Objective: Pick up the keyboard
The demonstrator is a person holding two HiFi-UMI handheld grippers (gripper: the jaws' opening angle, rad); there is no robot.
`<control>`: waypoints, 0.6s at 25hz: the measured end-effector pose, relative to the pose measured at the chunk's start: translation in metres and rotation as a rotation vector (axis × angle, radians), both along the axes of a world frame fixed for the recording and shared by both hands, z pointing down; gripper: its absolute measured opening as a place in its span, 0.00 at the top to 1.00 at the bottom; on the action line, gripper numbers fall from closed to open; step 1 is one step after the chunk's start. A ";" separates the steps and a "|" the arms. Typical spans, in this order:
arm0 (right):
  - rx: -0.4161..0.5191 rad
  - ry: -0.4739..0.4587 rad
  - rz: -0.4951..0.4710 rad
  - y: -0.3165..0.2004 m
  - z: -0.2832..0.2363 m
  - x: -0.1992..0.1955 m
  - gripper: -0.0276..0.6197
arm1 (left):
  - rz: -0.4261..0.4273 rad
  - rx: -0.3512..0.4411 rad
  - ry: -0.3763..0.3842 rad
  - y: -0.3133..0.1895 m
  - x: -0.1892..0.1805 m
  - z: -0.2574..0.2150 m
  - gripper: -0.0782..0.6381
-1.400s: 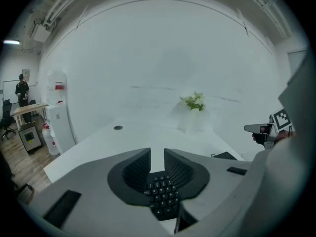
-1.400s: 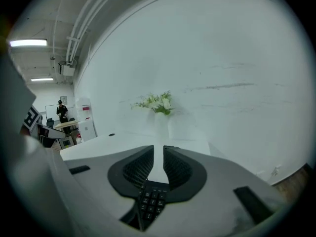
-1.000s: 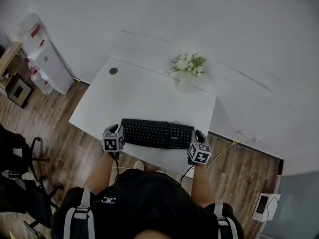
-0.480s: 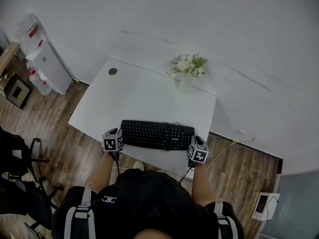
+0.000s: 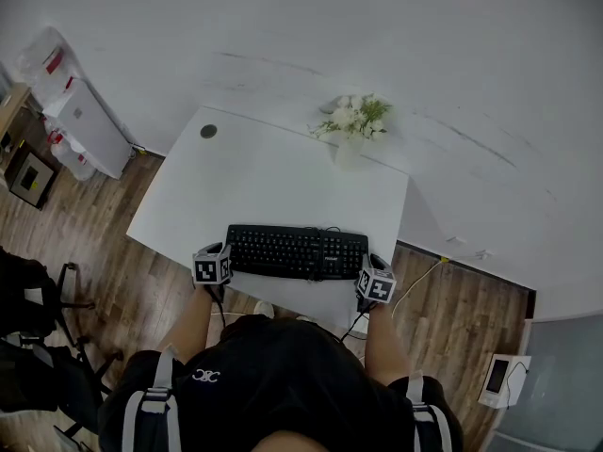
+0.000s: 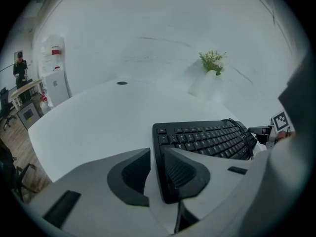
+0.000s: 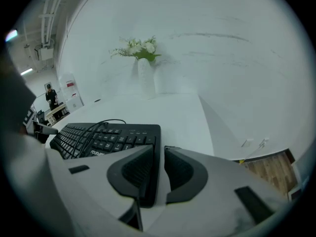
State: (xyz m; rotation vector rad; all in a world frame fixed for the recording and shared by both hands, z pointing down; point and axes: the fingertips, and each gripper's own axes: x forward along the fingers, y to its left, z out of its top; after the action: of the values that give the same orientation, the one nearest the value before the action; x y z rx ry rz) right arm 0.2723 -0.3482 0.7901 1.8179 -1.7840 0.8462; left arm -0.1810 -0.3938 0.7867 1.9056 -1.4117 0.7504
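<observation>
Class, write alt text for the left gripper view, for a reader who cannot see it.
The left gripper, its jaws having just opened wider, straddles the left end of a black keyboard on a white desk. A vase of white flowers stands beyond.

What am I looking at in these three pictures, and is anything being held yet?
A person holds a two-jaw gripper in each hand. One picture comes from a camera on the head, looking down; the other two ride on the grippers and look along their jaws. On the white desk are a black keyboard and a vase of flowers. The left gripper straddles the keyboard's left end, the right gripper its right end. Both pairs of jaws have just been opening, and nothing is gripped.
</observation>
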 end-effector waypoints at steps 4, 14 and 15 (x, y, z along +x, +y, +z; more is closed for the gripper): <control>0.007 -0.087 0.027 -0.001 -0.001 0.003 0.78 | 0.013 -0.002 0.021 -0.002 0.000 0.004 0.73; -0.057 -0.414 0.022 -0.001 0.006 0.002 0.76 | -0.039 -0.163 0.325 -0.004 -0.004 0.018 0.71; -0.065 -0.441 0.026 -0.001 0.006 0.001 0.76 | -0.041 -0.184 0.362 -0.004 -0.004 0.018 0.71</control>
State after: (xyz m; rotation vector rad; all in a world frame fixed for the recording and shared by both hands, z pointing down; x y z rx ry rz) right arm 0.2734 -0.3491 0.7959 1.7094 -1.9624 1.3842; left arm -0.1849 -0.3976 0.8051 1.7573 -1.1144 0.4679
